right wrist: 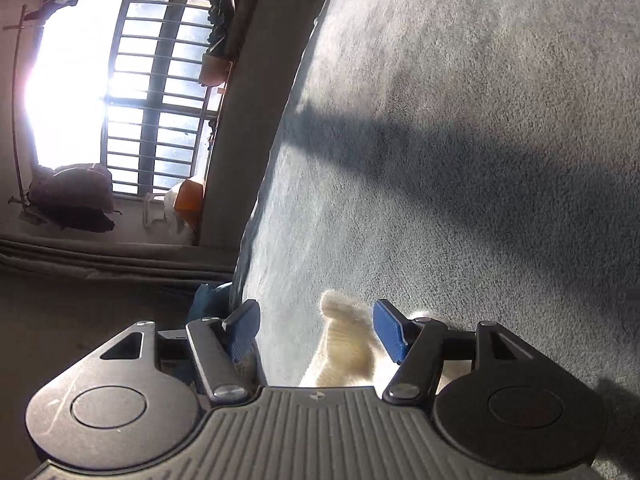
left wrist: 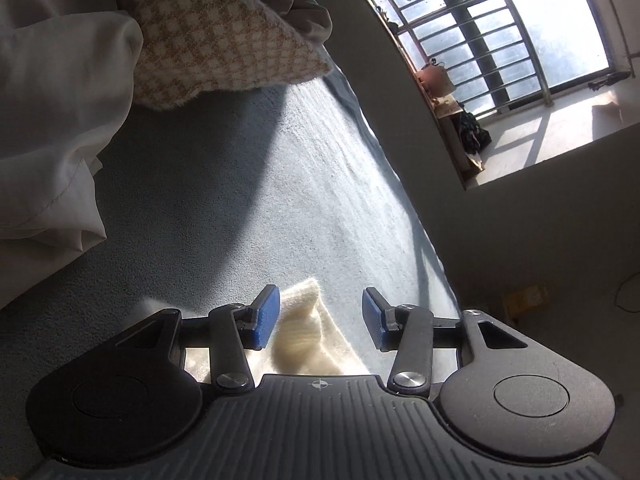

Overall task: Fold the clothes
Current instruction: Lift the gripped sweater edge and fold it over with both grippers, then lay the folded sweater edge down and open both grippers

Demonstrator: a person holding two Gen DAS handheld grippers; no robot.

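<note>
We hold the left gripper point(left wrist: 320, 316) low over the grey-blue bed cover point(left wrist: 248, 184), and its blue pads point(left wrist: 267, 312) stand apart with nothing pinched. A cream knitted garment point(left wrist: 308, 340) lies on the cover between the jaws and runs back under the tool; a fold of it rises just beside the left-hand pad, though we cannot say for sure whether it brushes that pad. Further up the bed, a tan-and-white checked cloth point(left wrist: 216, 36) sits against a heap of white fabric point(left wrist: 56, 92), both well apart from the gripper. A barred window point(left wrist: 500, 32) fills the upper right of this view.

In the right wrist view, our right gripper point(right wrist: 316, 330) is also spread wide and clamps nothing. A fuzzy corner of the same cream garment point(right wrist: 344, 344) lies on the cover point(right wrist: 460, 140) between the jaws, nearer the right-hand pad point(right wrist: 390, 330); the other pad hangs past the edge of the bed. A long dark shadow point(right wrist: 420, 156) crosses the cover ahead. Beyond the bed edge, the window point(right wrist: 152, 92) glares brightly, with a dark bundle point(right wrist: 72, 192) and an orange object point(right wrist: 190, 200) on the sill.
</note>
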